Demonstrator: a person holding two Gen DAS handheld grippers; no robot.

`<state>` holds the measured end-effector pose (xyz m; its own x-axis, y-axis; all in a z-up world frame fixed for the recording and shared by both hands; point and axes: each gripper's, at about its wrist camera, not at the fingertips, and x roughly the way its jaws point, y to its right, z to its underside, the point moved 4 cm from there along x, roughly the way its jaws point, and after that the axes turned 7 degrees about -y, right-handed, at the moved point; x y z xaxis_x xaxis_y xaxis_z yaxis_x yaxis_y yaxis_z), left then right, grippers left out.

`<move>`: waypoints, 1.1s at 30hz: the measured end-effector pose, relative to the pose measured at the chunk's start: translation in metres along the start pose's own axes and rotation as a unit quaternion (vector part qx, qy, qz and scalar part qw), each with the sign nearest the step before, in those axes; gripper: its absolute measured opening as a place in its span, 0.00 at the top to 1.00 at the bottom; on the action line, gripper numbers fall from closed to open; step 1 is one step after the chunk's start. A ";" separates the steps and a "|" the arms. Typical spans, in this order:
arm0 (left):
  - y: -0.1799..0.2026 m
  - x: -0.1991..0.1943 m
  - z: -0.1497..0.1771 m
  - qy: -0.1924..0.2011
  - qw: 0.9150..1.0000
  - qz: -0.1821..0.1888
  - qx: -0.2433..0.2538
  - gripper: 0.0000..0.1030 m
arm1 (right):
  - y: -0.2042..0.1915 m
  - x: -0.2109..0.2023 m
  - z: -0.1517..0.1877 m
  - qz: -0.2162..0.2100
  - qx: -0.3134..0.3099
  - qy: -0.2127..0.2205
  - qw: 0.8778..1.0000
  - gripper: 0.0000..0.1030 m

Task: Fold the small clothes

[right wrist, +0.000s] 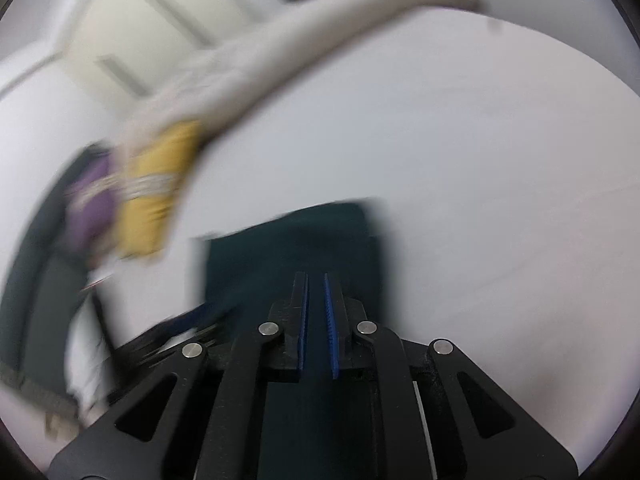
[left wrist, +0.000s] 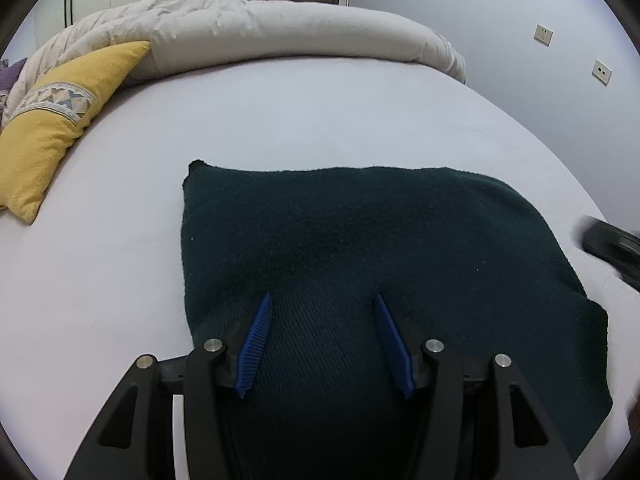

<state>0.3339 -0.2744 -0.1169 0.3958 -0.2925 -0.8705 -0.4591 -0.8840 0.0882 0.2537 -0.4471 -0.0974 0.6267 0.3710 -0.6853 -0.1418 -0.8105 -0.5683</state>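
A dark green knitted garment (left wrist: 360,240) lies on the pale bed sheet (left wrist: 280,112). My left gripper (left wrist: 323,300) is open, its blue-padded fingers (left wrist: 258,336) spread over the garment's near part, which bulges up between them. In the right wrist view, which is motion-blurred, my right gripper (right wrist: 316,280) has its jaws nearly together with a narrow gap, above the garment (right wrist: 296,248); whether cloth is pinched between them is unclear. Part of the right gripper shows at the right edge of the left wrist view (left wrist: 612,248).
A yellow cushion (left wrist: 56,120) lies at the left of the bed, also blurred in the right wrist view (right wrist: 156,192), beside a purple one (right wrist: 92,204). A rolled beige duvet (left wrist: 280,28) runs along the far side. Beyond are wardrobe doors (right wrist: 140,32), a door and a wall with sockets (left wrist: 543,34).
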 end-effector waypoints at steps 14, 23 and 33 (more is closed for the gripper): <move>-0.002 -0.039 0.018 0.010 1.000 -0.003 -0.011 0.45 | 0.044 -0.024 0.118 0.015 0.025 -0.040 0.999 0.86; -0.001 -0.085 0.050 0.058 0.996 0.035 -0.053 0.50 | -0.011 -0.066 0.072 -0.005 -0.057 0.013 0.998 0.52; -0.004 -0.056 0.052 0.029 0.999 0.024 -0.032 0.43 | 0.023 -0.012 0.062 0.033 -0.072 0.002 0.997 0.60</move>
<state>0.2723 -0.2360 -0.0936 0.4207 -0.3544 -0.8351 -0.4277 -0.8893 0.1619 0.1958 -0.4425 -0.1308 0.6219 0.3128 -0.7179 -0.0713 -0.8903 -0.4497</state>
